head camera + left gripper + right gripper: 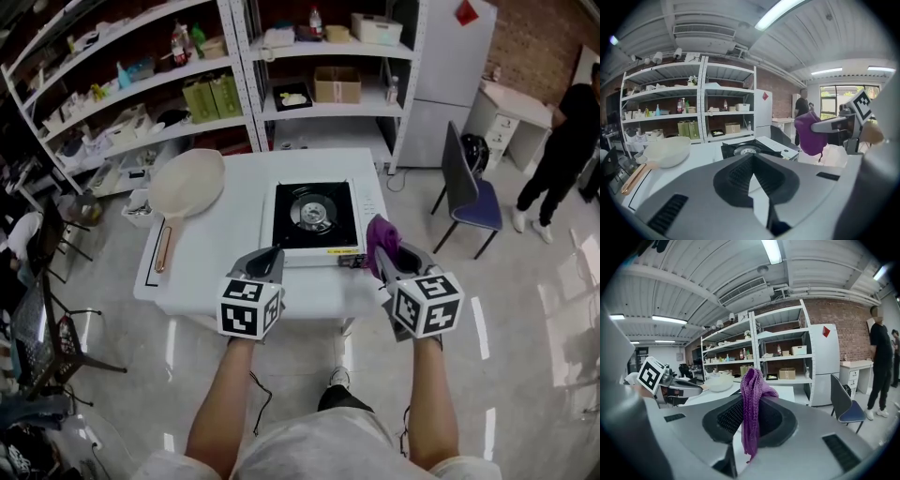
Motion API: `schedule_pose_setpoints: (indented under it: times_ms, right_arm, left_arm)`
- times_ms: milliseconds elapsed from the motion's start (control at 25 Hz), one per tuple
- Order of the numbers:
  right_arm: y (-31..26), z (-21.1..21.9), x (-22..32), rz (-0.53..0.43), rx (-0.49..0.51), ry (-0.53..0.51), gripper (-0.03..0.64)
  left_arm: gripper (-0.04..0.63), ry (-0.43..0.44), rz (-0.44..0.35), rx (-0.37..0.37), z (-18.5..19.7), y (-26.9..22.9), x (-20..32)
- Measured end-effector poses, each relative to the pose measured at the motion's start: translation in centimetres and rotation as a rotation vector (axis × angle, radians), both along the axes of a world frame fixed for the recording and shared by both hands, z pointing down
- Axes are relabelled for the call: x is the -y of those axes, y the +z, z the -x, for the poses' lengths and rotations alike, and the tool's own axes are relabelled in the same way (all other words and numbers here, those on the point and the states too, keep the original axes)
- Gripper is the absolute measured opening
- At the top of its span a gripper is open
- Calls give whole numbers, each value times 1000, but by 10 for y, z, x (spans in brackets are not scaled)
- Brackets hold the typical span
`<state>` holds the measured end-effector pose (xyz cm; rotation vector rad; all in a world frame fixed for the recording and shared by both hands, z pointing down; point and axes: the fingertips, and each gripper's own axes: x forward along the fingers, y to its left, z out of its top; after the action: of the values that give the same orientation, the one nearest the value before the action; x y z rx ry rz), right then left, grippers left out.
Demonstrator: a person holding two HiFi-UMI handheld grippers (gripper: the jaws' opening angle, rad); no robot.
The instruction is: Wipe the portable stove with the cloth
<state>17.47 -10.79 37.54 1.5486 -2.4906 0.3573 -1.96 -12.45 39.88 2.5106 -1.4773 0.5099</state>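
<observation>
The portable stove is white with a black top and a round burner; it sits on the white table toward its right side, also seen as the stove in the left gripper view. My right gripper is shut on a purple knitted cloth, held just off the stove's front right corner; the cloth hangs pinched between the jaws, and as the cloth from the left. My left gripper hovers at the stove's front left edge, jaws shut with nothing between them.
A cream pan with a wooden handle lies on the table's left. Metal shelving with boxes stands behind the table. A blue chair stands at the right, and a person in black beyond it. A white fridge is behind.
</observation>
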Motion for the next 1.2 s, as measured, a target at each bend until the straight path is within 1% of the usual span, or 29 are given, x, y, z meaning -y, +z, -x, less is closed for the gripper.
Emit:
schedule_pose_setpoints:
  times_ms: [320,560,760,920,1200]
  right_arm:
    - [7,-25,64,14,-2,-51,63]
    - [7,-36,102,0,-56,-134,63]
    - [7,-40,137,-8,-143,-191,63]
    - [11,-38,170,-8,-244,-236,63]
    - [30,-33,221,10,-395,-259,63]
  left_arm:
    - [5,-48,14,23,-18,7,54]
    - [5,-89,24,37,-21,9,78]
    - [5,-104,24,53,-17,12,87]
    - [5,-123,23,56,-5,11,96]
    - [5,-103,21,53,14,21,121]
